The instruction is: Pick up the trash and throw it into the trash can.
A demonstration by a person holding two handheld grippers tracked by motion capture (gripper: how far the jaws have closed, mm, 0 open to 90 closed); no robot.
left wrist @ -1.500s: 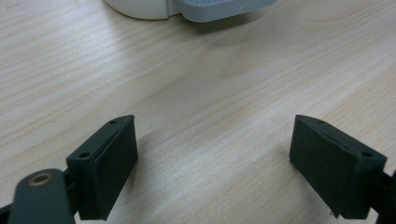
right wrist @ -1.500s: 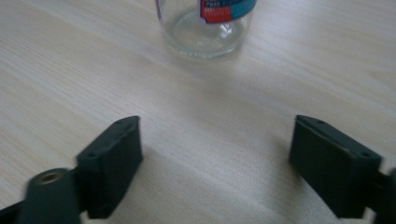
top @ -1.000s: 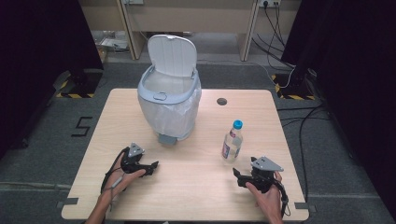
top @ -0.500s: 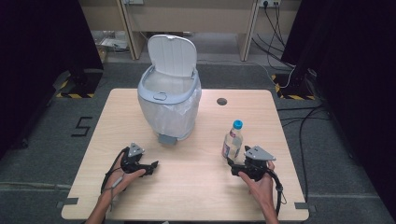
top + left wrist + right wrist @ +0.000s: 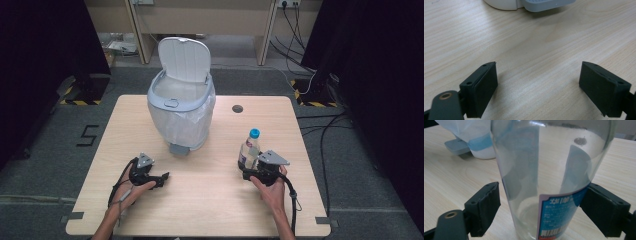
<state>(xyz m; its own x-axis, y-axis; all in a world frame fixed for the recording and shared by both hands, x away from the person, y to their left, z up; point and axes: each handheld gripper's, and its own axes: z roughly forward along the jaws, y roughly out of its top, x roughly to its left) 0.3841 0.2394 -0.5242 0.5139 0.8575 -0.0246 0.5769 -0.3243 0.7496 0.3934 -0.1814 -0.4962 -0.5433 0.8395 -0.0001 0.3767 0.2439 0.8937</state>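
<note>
A clear plastic bottle (image 5: 248, 150) with a blue cap stands upright on the right half of the wooden table (image 5: 210, 205). My right gripper (image 5: 248, 169) has come up to its base. In the right gripper view the bottle (image 5: 549, 170) stands between the jaws of the right gripper (image 5: 541, 207). The jaws have just closed in a little. The left pad (image 5: 485, 207) is still a small gap off the plastic, and the right pad (image 5: 602, 207) is at the label's edge. My left gripper (image 5: 161, 179) rests on the table at front left, open, with bare wood between the jaws of the left gripper (image 5: 539, 82).
A white pedal bin (image 5: 182, 107) with its lid up and a plastic liner stands at the table's back middle, its grey pedal (image 5: 178, 149) facing me. A cable hole (image 5: 237, 108) lies behind the bottle. Cables trail on the floor at right.
My right gripper slid left and forward across the table until its jaws came round the bottle's base. The left gripper and the bottle stayed put.
</note>
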